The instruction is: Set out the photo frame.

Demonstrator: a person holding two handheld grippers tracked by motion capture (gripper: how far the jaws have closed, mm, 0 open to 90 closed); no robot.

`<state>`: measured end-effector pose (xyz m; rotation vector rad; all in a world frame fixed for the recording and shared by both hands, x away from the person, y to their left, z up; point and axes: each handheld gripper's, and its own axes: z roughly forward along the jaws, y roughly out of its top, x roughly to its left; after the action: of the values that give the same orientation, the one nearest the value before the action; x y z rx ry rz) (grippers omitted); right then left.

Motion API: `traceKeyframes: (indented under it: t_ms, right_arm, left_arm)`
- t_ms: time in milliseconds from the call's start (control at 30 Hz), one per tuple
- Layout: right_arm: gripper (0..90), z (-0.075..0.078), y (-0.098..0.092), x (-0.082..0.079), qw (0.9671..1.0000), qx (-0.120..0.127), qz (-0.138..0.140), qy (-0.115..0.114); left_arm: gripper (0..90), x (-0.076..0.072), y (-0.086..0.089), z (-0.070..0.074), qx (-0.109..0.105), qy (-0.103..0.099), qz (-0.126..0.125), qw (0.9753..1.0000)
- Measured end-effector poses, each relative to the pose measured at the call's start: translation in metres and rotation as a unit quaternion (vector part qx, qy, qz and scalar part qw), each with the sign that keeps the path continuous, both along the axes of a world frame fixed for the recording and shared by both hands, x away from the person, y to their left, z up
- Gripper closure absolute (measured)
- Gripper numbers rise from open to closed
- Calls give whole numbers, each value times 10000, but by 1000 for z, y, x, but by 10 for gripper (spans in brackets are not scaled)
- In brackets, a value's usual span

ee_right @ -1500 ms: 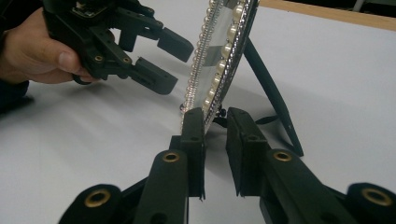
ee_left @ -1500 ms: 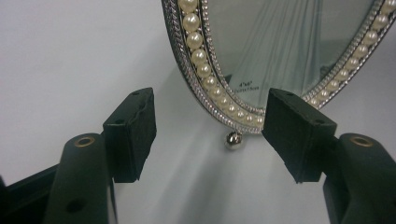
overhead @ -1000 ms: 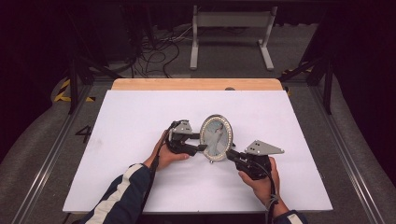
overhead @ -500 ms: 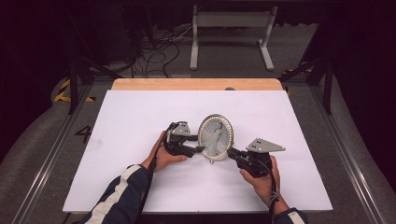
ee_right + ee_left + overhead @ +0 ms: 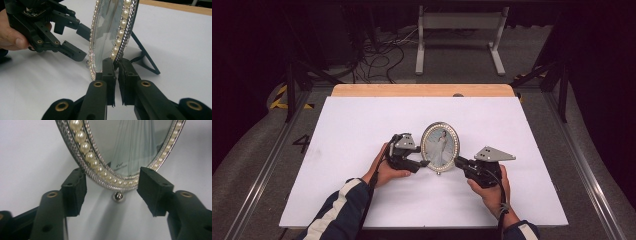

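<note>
An oval picture frame (image 5: 440, 148) stands upright near the middle of the white worktop (image 5: 352, 125), propped on a thin black strut (image 5: 145, 55) behind it. The right tongs (image 5: 116, 65) are clamped on the frame's lower right rim, the two pads pressed nearly together on the thin edge. The left tongs (image 5: 111, 185) are spread wide, one pad either side of the frame's lower rim and not clearly touching it.

The main risk is a slip: the pinch sits on a narrow, rounded, beaded rim, so a small twist of the right hand (image 5: 492, 192) could let the frame pivot or slide out of the pads. Held from one side only, it could tip forward off its strut and land on its glass. If the left tongs close carelessly they may catch the pearls rather than the metal band, or shove the frame sideways against the other grip.

The rim is silvery metal with a rope-like twist, set with a row of smooth cream pearl beads (image 5: 86, 148). The glazed front is glossy and reflective. A small shiny ball foot (image 5: 117, 196) rests on the matte worktop
</note>
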<state>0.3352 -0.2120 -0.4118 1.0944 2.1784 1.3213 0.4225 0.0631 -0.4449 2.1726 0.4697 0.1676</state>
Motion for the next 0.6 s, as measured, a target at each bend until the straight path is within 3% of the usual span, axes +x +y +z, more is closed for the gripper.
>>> traceKeyframes:
  t_ms: [200,433,600]
  right_arm:
    - [840,1,-4,-2,9999,111,-87,-63]
    - [817,-1,-1,-5,9998,137,-127,-82]
    - [824,-6,1,-4,9997,199,-163,-6]
  left_arm:
    - [333,5,2,3,-362,-71,311,9988]
    - [333,7,0,4,-548,-41,488,9973]
    - [433,6,-2,4,-633,-35,360,9973]
